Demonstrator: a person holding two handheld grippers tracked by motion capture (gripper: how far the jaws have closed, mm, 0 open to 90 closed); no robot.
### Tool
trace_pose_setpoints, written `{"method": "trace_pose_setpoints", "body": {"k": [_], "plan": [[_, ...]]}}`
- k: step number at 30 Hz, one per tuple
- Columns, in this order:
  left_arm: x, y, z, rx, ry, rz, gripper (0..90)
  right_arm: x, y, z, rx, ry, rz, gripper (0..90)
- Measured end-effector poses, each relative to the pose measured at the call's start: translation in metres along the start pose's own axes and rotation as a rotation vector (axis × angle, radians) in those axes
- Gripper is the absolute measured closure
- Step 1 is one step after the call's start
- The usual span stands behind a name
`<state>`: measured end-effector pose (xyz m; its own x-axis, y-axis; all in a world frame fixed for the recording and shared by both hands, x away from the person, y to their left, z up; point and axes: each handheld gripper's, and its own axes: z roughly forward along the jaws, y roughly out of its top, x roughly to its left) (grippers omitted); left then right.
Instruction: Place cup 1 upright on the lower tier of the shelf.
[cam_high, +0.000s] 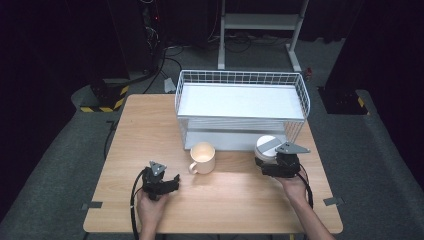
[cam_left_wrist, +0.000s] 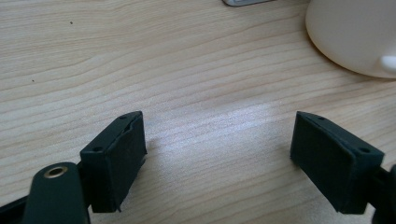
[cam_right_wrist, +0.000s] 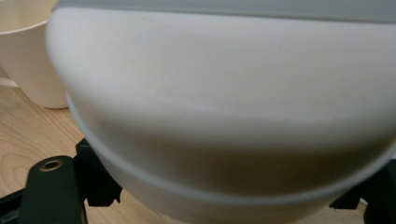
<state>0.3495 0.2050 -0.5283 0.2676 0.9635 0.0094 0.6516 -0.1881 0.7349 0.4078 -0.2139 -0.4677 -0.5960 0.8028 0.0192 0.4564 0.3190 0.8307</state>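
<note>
Right gripper (cam_high: 272, 167): your jaws are clamped around the white bowl (cam_high: 266, 148), one pad on each flank. In the right gripper view the bowl (cam_right_wrist: 224, 107) bulges out between them.
Bowl: it sits at the right of the table (cam_high: 150, 125), just in front of the rack's (cam_high: 242, 107) near right corner. Whether it is lifted or resting on the wood, you cannot tell.
Grip, why: holding it low on the sides keeps the rim level, which I judge suits carrying it to the rack.
Left gripper (cam_high: 167, 186): released, jaws apart with bare wood between them in the left gripper view (cam_left_wrist: 217, 154). It rests near the front edge at left, out of the right hand's way.
Mug (cam_high: 202, 157): cream, upright, handle toward the left, between your two grippers and just in front of the rack. Its side shows at the top right of the left gripper view (cam_left_wrist: 355, 35).
Mug, why: it stands close to the left gripper's line, so I judge that hand is placed to take it next.
Rack: white wire basket on a tray, at the far middle of the table, open on top.
Risk: swing the bowl wide of the mug, which is near.
</note>
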Motion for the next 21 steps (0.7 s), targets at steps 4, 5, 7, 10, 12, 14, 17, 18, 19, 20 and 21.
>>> {"method": "trace_pose_setpoints", "body": {"k": [4,5,7,10,12,14,17,18,19,20,21], "plan": [[0.000,0.000,0.000,0.000,0.000,0.000,18.2,-0.004,0.003,0.005,-0.004,-0.011,0.010,18.5],[0.000,0.000,0.000,0.000,0.000,0.000,18.2,-0.004,0.003,0.006,-0.004,-0.014,0.015,18.5],[0.000,0.000,0.000,0.001,0.000,-0.001,18.2,-0.005,0.003,0.007,-0.005,-0.015,0.021,18.6],[0.000,0.000,0.000,0.000,0.000,0.000,18.3,-0.010,0.004,0.013,-0.003,-0.026,0.049,18.6],[0.000,0.000,0.000,-0.001,0.000,-0.001,18.2,-0.010,0.005,0.014,-0.003,-0.029,0.057,18.5],[0.000,0.000,0.000,-0.001,0.000,-0.001,18.2,-0.012,0.006,0.018,-0.003,-0.037,0.070,18.5],[0.000,0.000,0.000,-0.001,0.000,-0.001,18.2,-0.014,0.007,0.021,-0.002,-0.042,0.078,18.6],[0.000,0.000,0.000,-0.001,0.000,-0.001,18.2,-0.014,0.007,0.023,-0.002,-0.042,0.087,18.5],[0.000,0.000,0.000,0.000,0.000,0.000,18.3,-0.016,0.008,0.025,-0.002,-0.042,0.087,18.5],[0.000,0.000,0.000,-0.001,0.000,-0.001,18.3,-0.017,0.009,0.027,0.003,-0.049,0.085,18.5],[0.000,0.000,0.000,-0.001,0.000,-0.001,18.2,-0.017,0.009,0.027,0.003,-0.049,0.085,18.5]]}}
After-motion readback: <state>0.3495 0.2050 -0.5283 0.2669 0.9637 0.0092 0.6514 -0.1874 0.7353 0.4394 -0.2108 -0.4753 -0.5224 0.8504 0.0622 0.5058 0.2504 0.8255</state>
